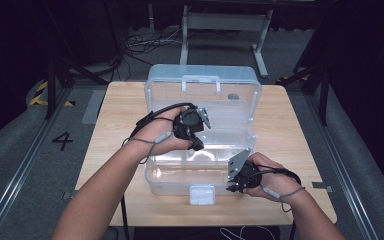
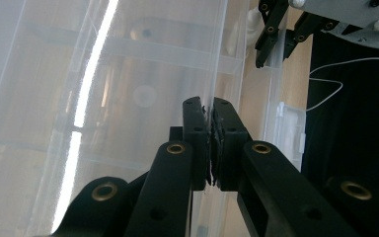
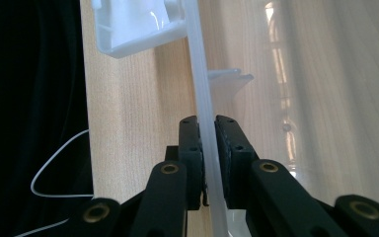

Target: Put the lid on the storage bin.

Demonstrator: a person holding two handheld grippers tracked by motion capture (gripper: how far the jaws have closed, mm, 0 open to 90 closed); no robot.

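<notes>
the clear storage box (image 1: 202,145) sits open at the centre of the frame. the right gripper (image 3: 207,148) is clamped on its front wall and the left gripper (image 2: 211,143) pinches an inner tray edge. uneven pulling could flex thin plastic until a pinch slips, or tip the box toward the table (image 1: 290,130) edge at the lower frame.

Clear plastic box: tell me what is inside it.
Inside the clear plastic box, bare floor and the wooden table seen through it. The left hand-held gripper and hand cover part of the interior.

The open box (image 1: 200,150) sits mid-table (image 1: 120,130) — lid (image 1: 202,82) raised behind, latch (image 1: 202,194) at its front.
</notes>
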